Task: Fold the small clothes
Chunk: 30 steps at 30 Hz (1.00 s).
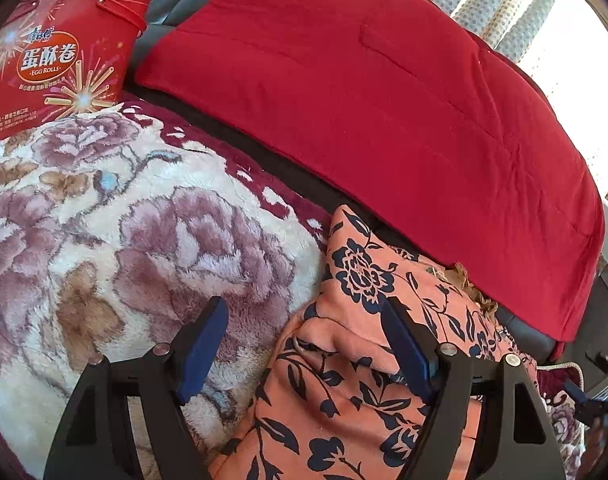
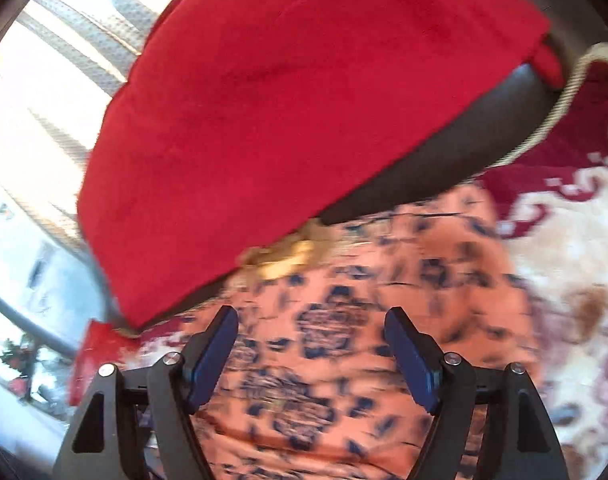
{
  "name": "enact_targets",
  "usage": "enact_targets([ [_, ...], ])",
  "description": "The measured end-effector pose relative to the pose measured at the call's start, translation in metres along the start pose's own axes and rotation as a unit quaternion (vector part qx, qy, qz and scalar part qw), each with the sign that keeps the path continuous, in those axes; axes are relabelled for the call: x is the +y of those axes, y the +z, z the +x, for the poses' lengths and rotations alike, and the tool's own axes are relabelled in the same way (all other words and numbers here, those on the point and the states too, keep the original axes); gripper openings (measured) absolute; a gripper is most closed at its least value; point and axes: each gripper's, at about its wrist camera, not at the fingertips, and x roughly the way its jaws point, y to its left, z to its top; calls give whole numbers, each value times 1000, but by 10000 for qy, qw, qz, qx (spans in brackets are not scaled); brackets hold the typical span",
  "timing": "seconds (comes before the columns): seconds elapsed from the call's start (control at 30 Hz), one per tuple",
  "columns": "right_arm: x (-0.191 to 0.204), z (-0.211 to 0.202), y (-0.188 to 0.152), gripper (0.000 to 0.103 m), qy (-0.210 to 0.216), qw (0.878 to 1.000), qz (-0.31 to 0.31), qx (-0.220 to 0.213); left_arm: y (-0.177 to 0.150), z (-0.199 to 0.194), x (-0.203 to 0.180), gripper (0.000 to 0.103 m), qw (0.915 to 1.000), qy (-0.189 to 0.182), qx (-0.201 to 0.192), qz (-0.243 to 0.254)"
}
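Left gripper point(image 1: 305, 316) jaws wide, holding nothing, floral garment point(image 1: 355, 360) at 5 o'clock, right gripper point(image 2: 311, 326) jaws wide, holding nothing, above garment.

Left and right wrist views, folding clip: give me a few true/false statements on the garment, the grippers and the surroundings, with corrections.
1. The orange floral garment lies on a plush floral blanket. True.
2. The left gripper is clamped on the garment. False: its jaws stand open, empty.
3. The right gripper stands open above the garment. True.
4. The red tin is printed "Cookies". False: it reads "Egg Rolls".
5. A red quilted cover lies behind the garment. True.
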Motion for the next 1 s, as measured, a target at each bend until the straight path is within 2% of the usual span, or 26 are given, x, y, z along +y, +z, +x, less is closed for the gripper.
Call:
enact_targets([
  [0.07,-20,22,-9,79,-157,9994,196,231,1,1,1,79,10000,5,41,-45],
  [0.1,-37,31,-17,78,-379,9976,443,372,2,2,3,79,9999,-4,73,-106],
  [0.13,-58,40,-27,75,-391,9948,821,461,3,3,5,79,9998,-20,98,-162],
  [0.17,-59,36,-29,74,-306,9958,823,277,4,3,7,79,9997,-41,131,-221],
  [0.2,-51,31,-28,75,-395,9964,710,225,6,2,9,79,9996,-51,136,-257],
  [0.3,-11,27,-21,76,-460,9986,160,204,11,-1,19,79,9987,-67,92,-488],
  [0.37,31,29,-17,76,-270,9986,-398,197,14,-4,30,79,9971,-50,48,-755],
  [0.47,89,50,-25,76,423,9946,-757,571,21,-12,50,79,9926,109,-145,-1203],
  [0.53,129,83,-41,76,1014,9859,-856,1019,25,-17,61,79,9901,195,-265,-1362],
  [0.67,182,154,-77,76,1712,9643,-865,1823,30,-22,79,79,9871,334,-309,-1533],
  [0.8,195,234,-113,76,2049,9467,-250,2472,32,-19,90,79,9829,356,-244,-1788],
  [0.87,184,275,-123,76,1556,9510,-52,2672,32,-17,89,79,9839,363,-220,-1736],
  [0.9,183,283,-129,76,1450,9514,-48,2715,32,-18,89,79,9844,352,-205,-1714],
  [0.93,190,283,-127,76,1529,9515,-137,2667,32,-19,90,79,9846,338,-188,-1704],
  [1.0,202,277,-120,77,1903,9474,-122,2572,32,-19,92,79,9843,301,-166,-1734],
])
